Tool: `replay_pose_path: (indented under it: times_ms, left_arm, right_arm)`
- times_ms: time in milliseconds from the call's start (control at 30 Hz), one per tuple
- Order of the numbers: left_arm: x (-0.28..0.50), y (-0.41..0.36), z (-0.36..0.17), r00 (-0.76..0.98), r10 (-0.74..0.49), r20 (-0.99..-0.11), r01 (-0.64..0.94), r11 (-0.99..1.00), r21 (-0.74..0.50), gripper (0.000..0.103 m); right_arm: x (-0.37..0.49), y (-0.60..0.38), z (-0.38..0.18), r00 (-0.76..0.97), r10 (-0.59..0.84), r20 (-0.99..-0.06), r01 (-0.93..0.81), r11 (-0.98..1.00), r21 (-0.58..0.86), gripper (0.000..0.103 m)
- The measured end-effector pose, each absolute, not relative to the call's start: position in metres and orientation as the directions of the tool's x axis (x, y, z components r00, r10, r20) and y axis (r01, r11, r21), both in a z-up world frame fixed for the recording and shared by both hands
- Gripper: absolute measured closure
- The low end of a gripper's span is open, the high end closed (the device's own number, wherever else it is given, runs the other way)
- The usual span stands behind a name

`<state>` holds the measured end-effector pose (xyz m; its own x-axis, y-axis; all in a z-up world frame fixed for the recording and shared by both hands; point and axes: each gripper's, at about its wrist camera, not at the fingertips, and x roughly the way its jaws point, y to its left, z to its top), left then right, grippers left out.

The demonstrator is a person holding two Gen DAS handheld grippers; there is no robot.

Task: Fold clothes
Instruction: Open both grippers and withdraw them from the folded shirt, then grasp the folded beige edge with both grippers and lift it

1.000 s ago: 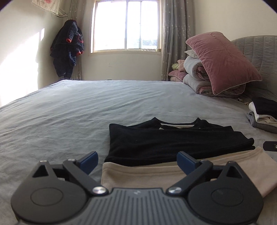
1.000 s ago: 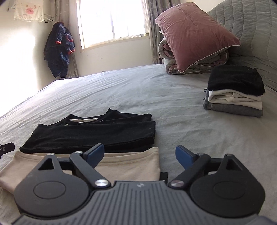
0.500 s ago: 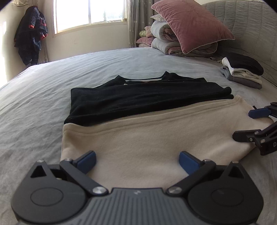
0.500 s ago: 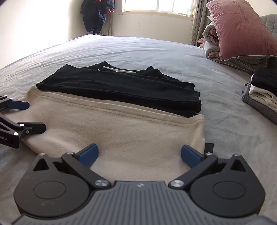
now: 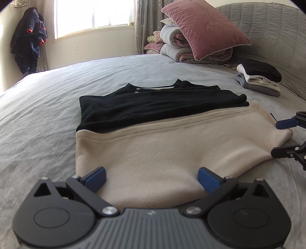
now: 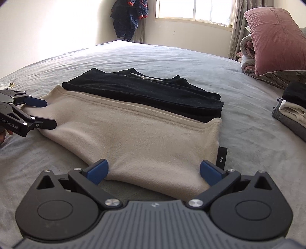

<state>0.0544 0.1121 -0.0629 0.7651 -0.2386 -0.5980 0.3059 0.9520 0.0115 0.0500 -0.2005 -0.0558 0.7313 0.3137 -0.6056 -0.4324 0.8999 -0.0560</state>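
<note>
Left wrist view, both tongs (image 5: 151,179) (image 6: 154,170) spread wide over beige garment (image 5: 172,153) on bed (image 5: 38,115)

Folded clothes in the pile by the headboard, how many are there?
3 that I can see: a black piece on top, a cream piece under it, and a grey piece at the bottom. Thin ones could be hidden between them.

Bright window (image 5: 91,17) daylight, blown-out wall glare, fisheye-bent edges, sharp focus
</note>
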Motion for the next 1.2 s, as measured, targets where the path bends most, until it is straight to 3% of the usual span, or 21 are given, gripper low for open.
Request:
replay_pose_path:
  times_ms: [200, 467, 533, 733, 1000, 1200]
  left_arm:
    - [0.044, 0.126, -0.06, 0.754, -0.261, -0.603, 0.333, 0.943, 0.008, 0.0]
    - [0.017, 0.136, -0.053, 0.754, -0.216, -0.62, 0.377, 0.916, 0.14, 0.001]
    - [0.013, 0.147, -0.05, 0.745, -0.212, -0.633, 0.36, 0.926, 0.113, 0.001]
    - [0.015, 0.182, -0.047, 0.701, -0.276, -0.658, 0.265, 0.957, -0.12, 0.001]
    - [0.031, 0.207, -0.061, 0.618, -0.461, -0.637, 0.125, 0.857, -0.5, 0.002]
    - [0.044, 0.226, -0.07, 0.574, -0.59, -0.568, -0.011, 0.688, -0.726, 0.011]
  right_arm:
    - [0.037, -0.207, -0.056, 0.735, 0.297, -0.609, -0.466, 0.874, -0.136, 0.0]
    - [0.034, -0.253, -0.052, 0.736, 0.24, -0.633, -0.34, 0.94, -0.038, 0.0]
    - [0.032, -0.264, -0.051, 0.739, 0.228, -0.633, -0.309, 0.951, -0.018, 0.0]
    - [0.027, -0.286, -0.044, 0.707, 0.276, -0.652, -0.252, 0.959, 0.132, 0.0]
    - [0.046, -0.307, -0.039, 0.559, 0.573, -0.6, -0.109, 0.767, 0.632, 0.001]
    - [0.064, -0.314, -0.056, 0.539, 0.647, -0.539, 0.053, 0.613, 0.789, 0.013]
